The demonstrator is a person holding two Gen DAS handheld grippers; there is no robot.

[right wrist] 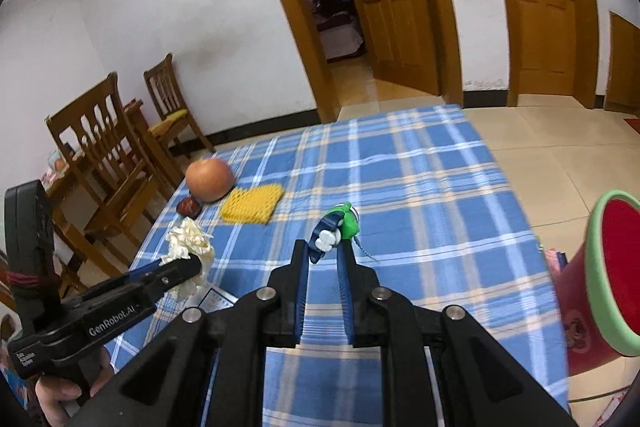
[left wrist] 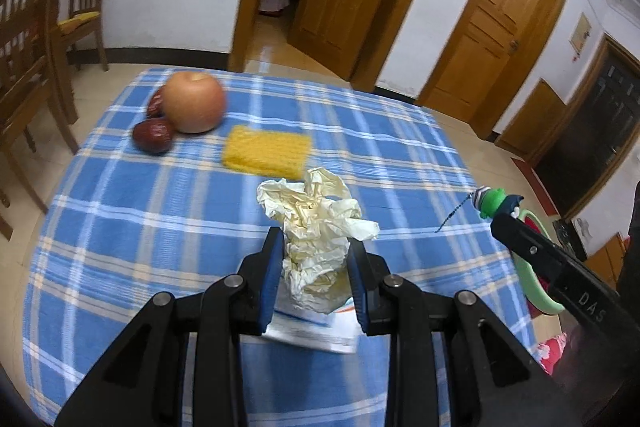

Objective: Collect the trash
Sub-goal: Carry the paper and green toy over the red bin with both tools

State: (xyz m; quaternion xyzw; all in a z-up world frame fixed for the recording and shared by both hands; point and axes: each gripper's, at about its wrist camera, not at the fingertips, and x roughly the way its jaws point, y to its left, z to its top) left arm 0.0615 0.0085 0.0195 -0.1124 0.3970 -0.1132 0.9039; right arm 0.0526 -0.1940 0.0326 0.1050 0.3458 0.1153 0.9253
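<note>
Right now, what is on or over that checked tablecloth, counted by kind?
Apple: 1
Red dates: 2
Yellow foam fruit net: 1
Crumpled paper wad, in left gripper: 1
Green toy keychain, in right gripper: 1
Flat printed packet: 1
Total: 7

- I see crumpled paper [left wrist: 316, 227], creased and matt.
- The tablecloth [left wrist: 120, 207] looks like woven checked cloth, matt.
- The foam net [left wrist: 266, 151] near the table's far-left corner looks rough and porous.
- The apple [left wrist: 193, 103] is smooth-skinned; the dates [left wrist: 153, 135] wrinkled, slightly glossy.
- The toy [right wrist: 338, 225] looks like shiny plastic.
</note>
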